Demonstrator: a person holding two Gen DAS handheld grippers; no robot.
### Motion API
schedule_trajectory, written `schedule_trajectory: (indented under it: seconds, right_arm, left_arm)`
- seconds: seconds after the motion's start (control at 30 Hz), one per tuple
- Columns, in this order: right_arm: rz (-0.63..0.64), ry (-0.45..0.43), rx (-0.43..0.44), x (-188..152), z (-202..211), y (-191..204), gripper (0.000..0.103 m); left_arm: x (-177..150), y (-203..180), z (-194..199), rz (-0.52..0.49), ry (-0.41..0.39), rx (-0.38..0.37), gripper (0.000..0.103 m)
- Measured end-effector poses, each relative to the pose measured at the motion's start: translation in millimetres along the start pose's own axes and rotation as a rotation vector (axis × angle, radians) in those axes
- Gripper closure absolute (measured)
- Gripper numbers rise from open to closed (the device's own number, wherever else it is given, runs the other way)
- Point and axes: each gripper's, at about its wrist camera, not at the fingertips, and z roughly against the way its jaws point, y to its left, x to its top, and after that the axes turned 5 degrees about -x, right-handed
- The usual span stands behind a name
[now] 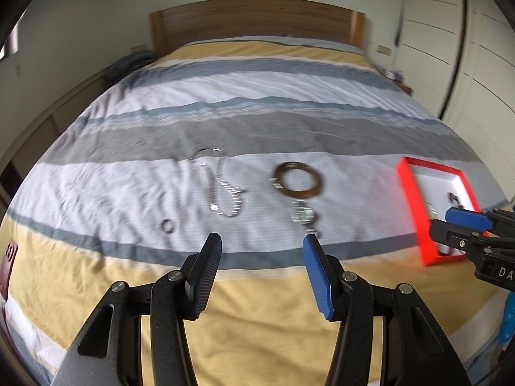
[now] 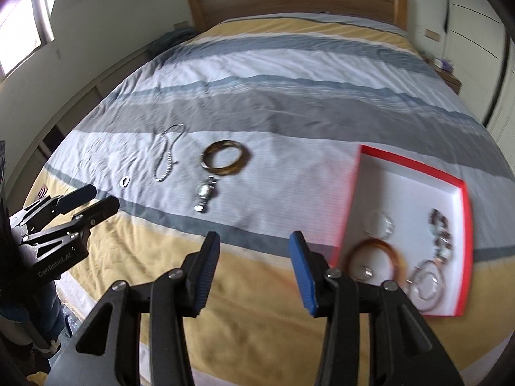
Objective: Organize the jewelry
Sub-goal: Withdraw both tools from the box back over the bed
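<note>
Jewelry: round brown bangle (image 2: 225,157), beaded chain (image 2: 167,157) on rumpled striped bedspread (image 2: 289,74); both tongs (image 1: 262,241) (image 2: 254,241) wide, empty.

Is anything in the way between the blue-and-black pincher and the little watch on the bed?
Nothing visible. The left gripper is open and empty, and only bare bedspread lies between it and the watch. The brown bangle lies beyond the watch, not in the path.

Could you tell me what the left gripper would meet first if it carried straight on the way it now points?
Probably the silver wristwatch lying on the striped bedspread, just ahead of the open left gripper; depth is unclear, so it might touch bare cover first.
</note>
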Motion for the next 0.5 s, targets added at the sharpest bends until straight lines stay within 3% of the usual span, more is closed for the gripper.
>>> schedule_trajectory:
  seconds: [0.27,0.5]
  right_arm:
    - [0.061,0.035,0.031,17.2,-34.9,40.9,0.060]
    - [0.090,0.078,0.047,25.7,-70.8,62.9,0.060]
  left_arm:
    - [-6.1,48.3,-18.7,0.069,0.020,0.057,0.051]
    - [-9.1,81.3,-41.2,0.108,0.037,0.103,0.045]
